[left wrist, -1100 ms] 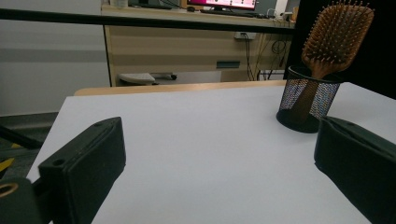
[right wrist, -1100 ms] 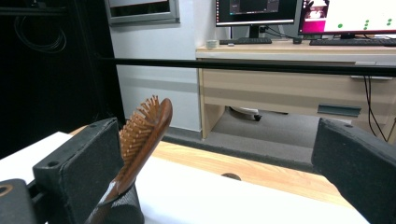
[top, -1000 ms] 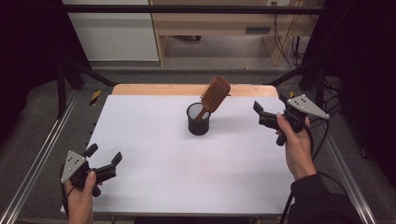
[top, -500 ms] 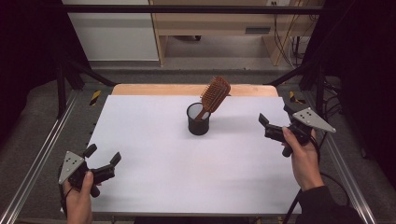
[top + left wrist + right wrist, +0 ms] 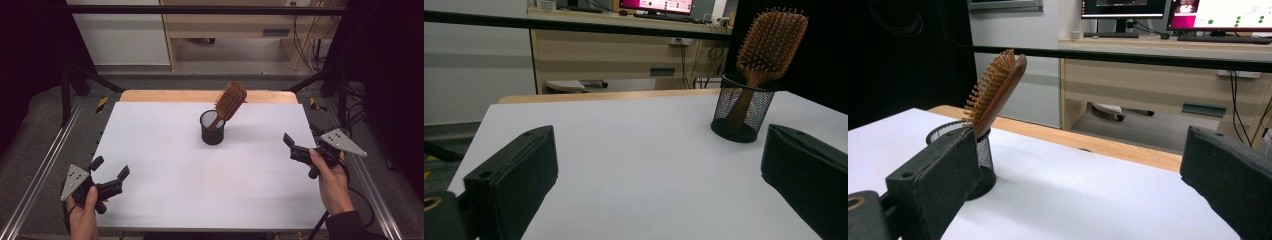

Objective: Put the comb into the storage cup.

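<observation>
At the lower left of the high view I have my left claw (image 5: 111,176) released, its two blocky black jaws spread wide over the near corner of the table (image 5: 165,150), which is covered in a smooth, matte white sheet with a strip of pale wood along its far edge. Nothing sits between those jaws. Toward the upper centre of the frame stands the pen cup (image 5: 212,127), a round black wire-mesh cylinder, upright, well apart from both claws. A wooden paddle hairbrush (image 5: 230,101) stands handle-down inside it, its broad oval head leaning up and to the right over the rim, the bristle pins showing as rows of short wooden pegs. At the right edge, lower middle of the frame, my right claw (image 5: 292,149) is also released, jaws parted and holding nothing, pointing left.
</observation>
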`<action>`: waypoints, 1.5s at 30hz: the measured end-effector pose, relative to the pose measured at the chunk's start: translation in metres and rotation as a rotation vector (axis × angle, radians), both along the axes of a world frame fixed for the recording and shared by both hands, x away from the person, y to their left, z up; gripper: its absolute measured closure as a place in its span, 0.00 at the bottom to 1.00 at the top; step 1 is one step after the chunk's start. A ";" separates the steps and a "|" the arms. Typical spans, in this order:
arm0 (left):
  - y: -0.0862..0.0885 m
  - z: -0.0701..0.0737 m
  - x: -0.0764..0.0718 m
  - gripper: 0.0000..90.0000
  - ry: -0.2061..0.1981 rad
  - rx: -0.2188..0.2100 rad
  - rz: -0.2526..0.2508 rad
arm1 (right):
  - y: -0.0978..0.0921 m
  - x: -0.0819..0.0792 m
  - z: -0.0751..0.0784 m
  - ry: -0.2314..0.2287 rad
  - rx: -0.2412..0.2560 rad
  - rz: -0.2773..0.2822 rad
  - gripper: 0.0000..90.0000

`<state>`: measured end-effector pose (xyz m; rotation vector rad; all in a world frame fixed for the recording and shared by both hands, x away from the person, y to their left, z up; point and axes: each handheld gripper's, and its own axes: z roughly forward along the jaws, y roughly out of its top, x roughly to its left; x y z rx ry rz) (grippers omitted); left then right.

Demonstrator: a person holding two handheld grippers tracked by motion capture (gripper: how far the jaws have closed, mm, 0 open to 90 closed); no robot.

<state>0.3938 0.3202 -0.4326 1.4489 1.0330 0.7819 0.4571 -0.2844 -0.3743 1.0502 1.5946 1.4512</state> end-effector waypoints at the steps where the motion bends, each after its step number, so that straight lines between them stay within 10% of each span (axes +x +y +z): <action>1: 0.000 0.000 -0.001 0.02 -0.001 0.001 -0.001 | -0.001 -0.002 -0.001 0.002 0.000 -0.002 0.03; 45: -0.005 -0.003 -0.007 0.02 -0.017 0.030 -0.028 | -0.013 -0.037 -0.063 0.043 -0.010 0.016 0.03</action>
